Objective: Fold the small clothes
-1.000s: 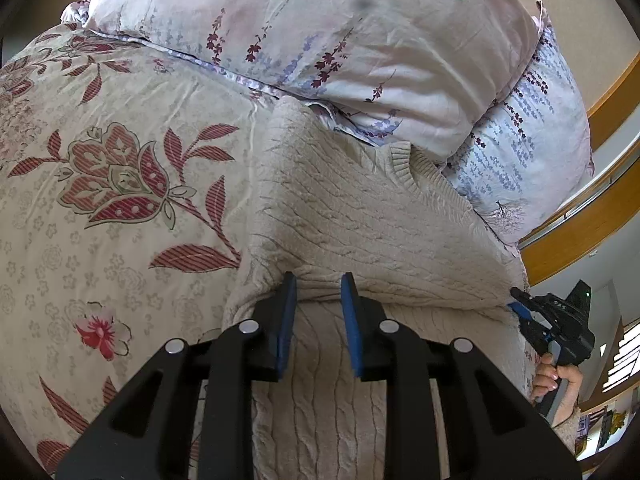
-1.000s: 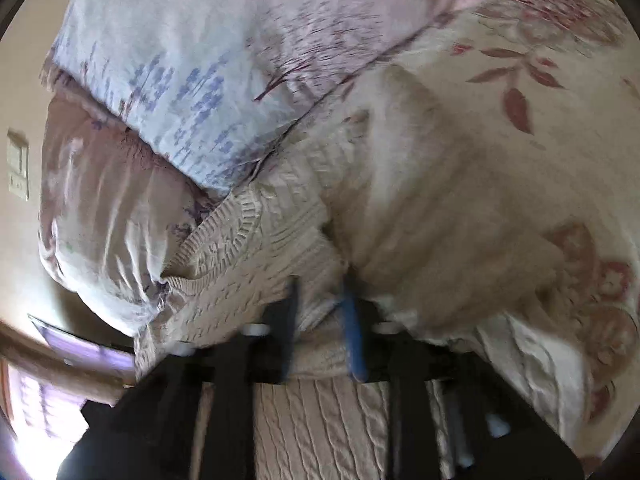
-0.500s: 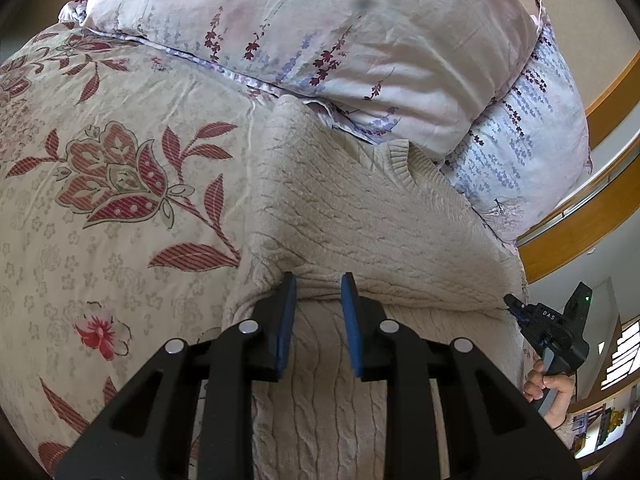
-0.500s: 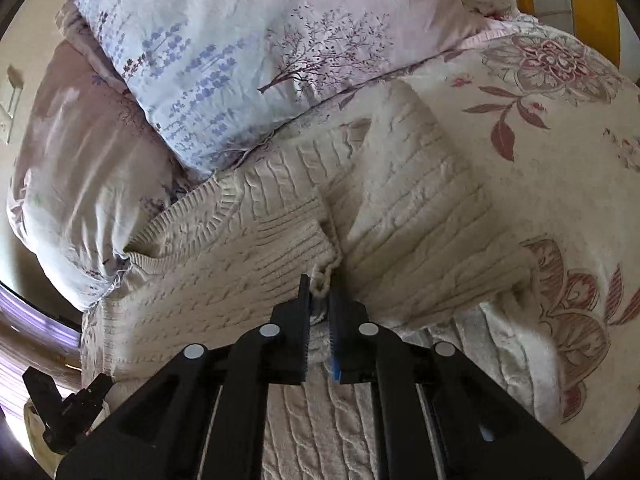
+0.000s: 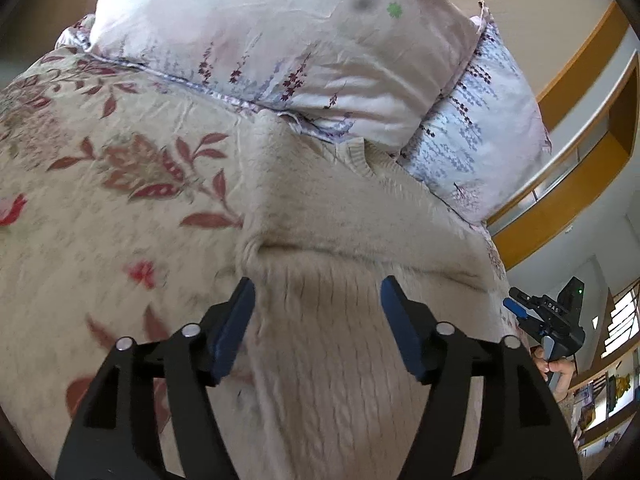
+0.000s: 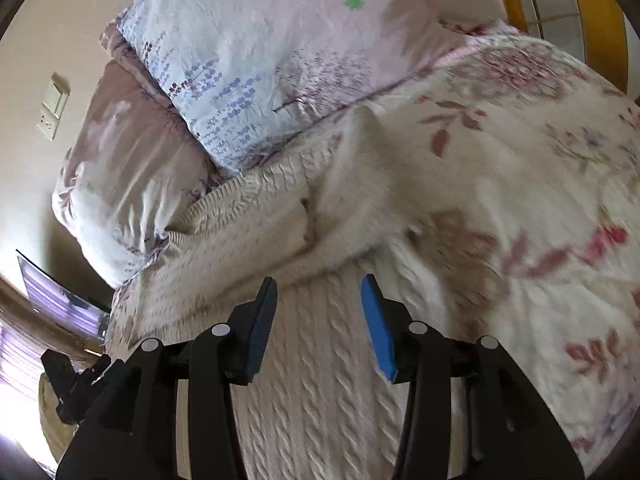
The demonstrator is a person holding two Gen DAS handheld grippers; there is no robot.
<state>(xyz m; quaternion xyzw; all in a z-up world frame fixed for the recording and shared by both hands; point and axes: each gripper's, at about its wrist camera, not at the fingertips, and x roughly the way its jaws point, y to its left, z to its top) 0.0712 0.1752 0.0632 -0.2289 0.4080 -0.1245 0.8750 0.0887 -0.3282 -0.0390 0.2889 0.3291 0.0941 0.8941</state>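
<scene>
A cream cable-knit sweater (image 5: 332,208) lies on a flowered bedspread (image 5: 100,184), its ribbed neckline up against the pillows. Both sleeves are folded in across the body, and in the right wrist view their edges meet along a seam-like gap (image 6: 306,220) near the middle of the chest. The lower part of the sweater (image 6: 320,380) runs down under both tools.

The left gripper (image 5: 318,300) hovers over the lower front of the sweater, just below the folded sleeve's edge. Its jaws are opening and stand well apart; the knit shows between them, but the blue pads do not press on it. The right gripper (image 6: 318,294) is likewise above the sweater, just below the fold. Its jaws are opening too, spread to a moderate gap, with nothing pinched. Both views are smeared by motion, so whether the fingertips brush the fabric is hard to say.

Past the sweater, two pillows are stacked at the head of the bed: a pale pink flowered one (image 5: 280,32) and a blue-printed one (image 5: 480,120). In the left wrist view the right gripper appears at the far right edge, held by a hand (image 5: 558,370). A wooden rail (image 5: 560,188) curves behind.
</scene>
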